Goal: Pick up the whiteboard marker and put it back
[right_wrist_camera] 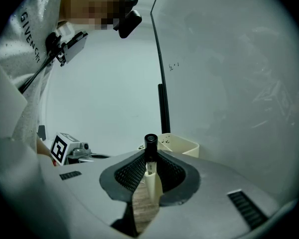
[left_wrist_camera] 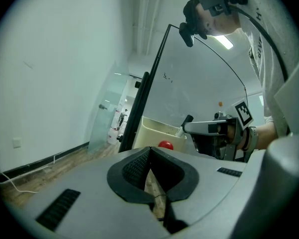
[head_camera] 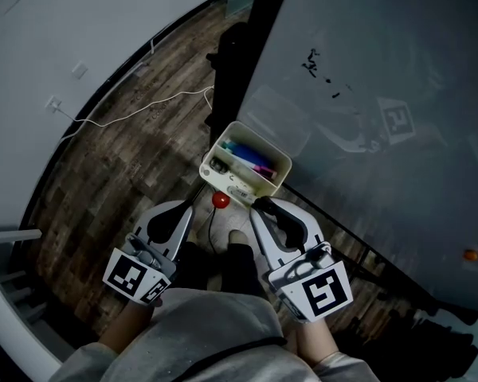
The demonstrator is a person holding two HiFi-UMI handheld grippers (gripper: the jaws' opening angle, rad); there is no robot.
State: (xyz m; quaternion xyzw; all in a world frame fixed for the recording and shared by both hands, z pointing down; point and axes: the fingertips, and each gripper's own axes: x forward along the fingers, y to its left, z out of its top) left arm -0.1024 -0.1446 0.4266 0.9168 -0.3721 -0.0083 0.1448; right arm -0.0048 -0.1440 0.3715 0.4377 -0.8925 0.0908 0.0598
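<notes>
A whiteboard marker [right_wrist_camera: 150, 148] with a black cap stands upright between the jaws of my right gripper [right_wrist_camera: 149, 159], which is shut on it. The left gripper view shows that marker's [left_wrist_camera: 186, 123] dark tip poking out of the right gripper [left_wrist_camera: 202, 127], close to the cream tray [left_wrist_camera: 150, 132]. In the head view the cream tray [head_camera: 233, 184] hangs on the whiteboard [head_camera: 366, 94] and holds several coloured markers. My right gripper [head_camera: 259, 205] sits just below the tray's near right side. My left gripper [head_camera: 193, 206] is shut and holds nothing, just left of the tray.
A red knob [head_camera: 221, 200] sits under the tray between the two grippers. The whiteboard's black post [head_camera: 240, 62] rises behind the tray. A white cable [head_camera: 135, 110] runs across the wooden floor to a wall outlet [head_camera: 54, 104]. An orange magnet [head_camera: 470, 254] sticks on the board at right.
</notes>
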